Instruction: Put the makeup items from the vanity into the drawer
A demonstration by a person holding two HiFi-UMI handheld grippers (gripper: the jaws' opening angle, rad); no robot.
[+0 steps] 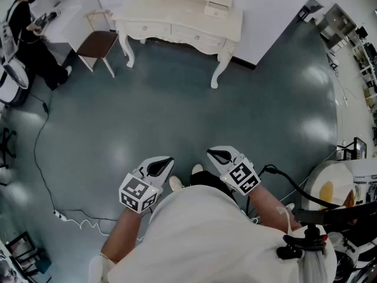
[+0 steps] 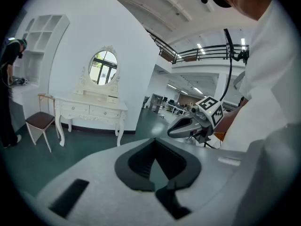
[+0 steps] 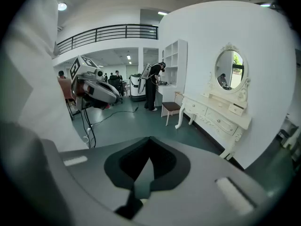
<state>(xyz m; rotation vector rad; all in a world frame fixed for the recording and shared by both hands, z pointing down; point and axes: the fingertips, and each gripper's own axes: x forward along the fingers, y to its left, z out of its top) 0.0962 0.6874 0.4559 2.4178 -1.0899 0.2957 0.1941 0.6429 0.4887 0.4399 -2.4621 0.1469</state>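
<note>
The white vanity (image 1: 177, 22) stands far off against the wall, with an oval mirror (image 2: 103, 67) above it and its drawers shut. It also appears in the right gripper view as the vanity (image 3: 216, 117). I cannot make out any makeup items from here. My left gripper (image 1: 168, 161) and right gripper (image 1: 212, 154) are held close to the person's body, over the bare floor. Both are shut with nothing in them. From the left gripper view I see the right gripper (image 2: 188, 126); the right gripper view shows the left gripper (image 3: 96, 91).
A brown-seated chair (image 1: 97, 43) stands left of the vanity. Further left, a person in black (image 1: 29, 34) is at a white shelf unit. A cable (image 1: 41, 158) runs over the green floor at left. Equipment and cables (image 1: 330, 217) crowd the right.
</note>
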